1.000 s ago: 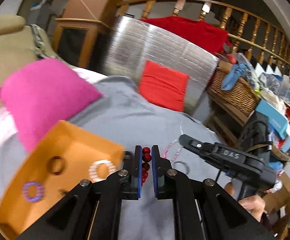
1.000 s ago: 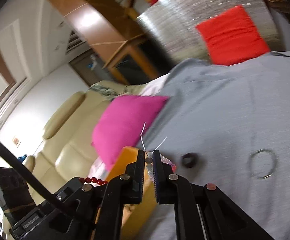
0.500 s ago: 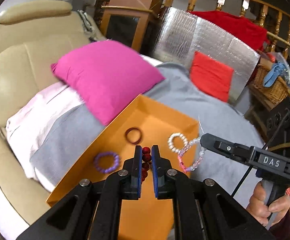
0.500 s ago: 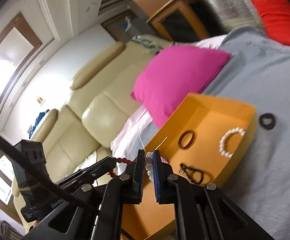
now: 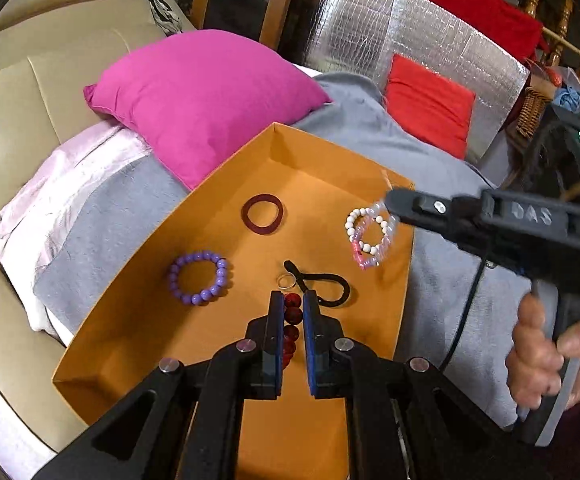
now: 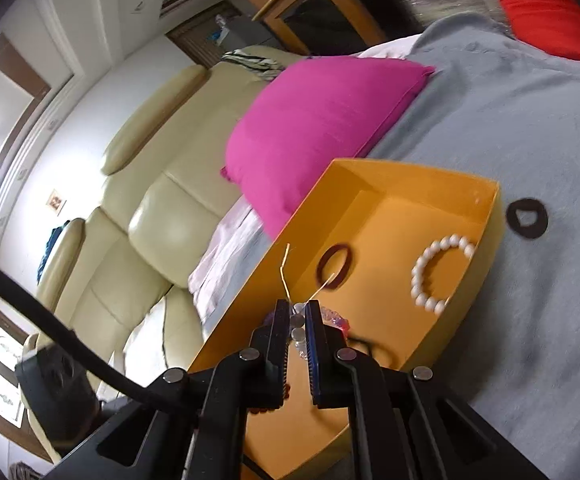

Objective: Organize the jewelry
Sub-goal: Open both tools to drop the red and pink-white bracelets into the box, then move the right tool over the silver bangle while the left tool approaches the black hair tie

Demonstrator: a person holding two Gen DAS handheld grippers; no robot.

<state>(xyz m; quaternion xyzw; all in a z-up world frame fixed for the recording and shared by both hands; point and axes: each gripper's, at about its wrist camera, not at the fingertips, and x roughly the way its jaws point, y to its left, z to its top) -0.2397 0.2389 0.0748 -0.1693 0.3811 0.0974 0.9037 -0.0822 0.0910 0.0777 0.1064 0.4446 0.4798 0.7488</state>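
Writing: raised letters "DAS" on the side of my right gripper (image 5: 394,202), readable from my left wrist view.
Left gripper (image 5: 292,308): clenched on a dark red bead bracelet (image 5: 292,322), the beads strung in a line between my pads; I tilt down over the orange box (image 5: 193,344).
Right gripper: pinched on a clear and pink bead bracelet (image 5: 374,236) whose loop dangles under my tips, its stray elastic ends sticking up past them.
Right hand (image 5: 546,356): wrapped round the handle, low at the right of my left fingers, gripper reaching in across the box's right wall.
Box floor, ahead of my left fingers: purple bead bracelet (image 5: 199,278) to the left, black hair tie (image 5: 326,284) and small clear ring (image 5: 286,280) just beyond, dark red bangle (image 5: 261,214) farther, white bead bracelet (image 5: 366,228) to the right.
Outside the box: black ring (image 6: 526,218) on the grey blanket (image 6: 530,120), just right of the wall.
Pink cushion (image 5: 201,96): beyond the box's far corner.
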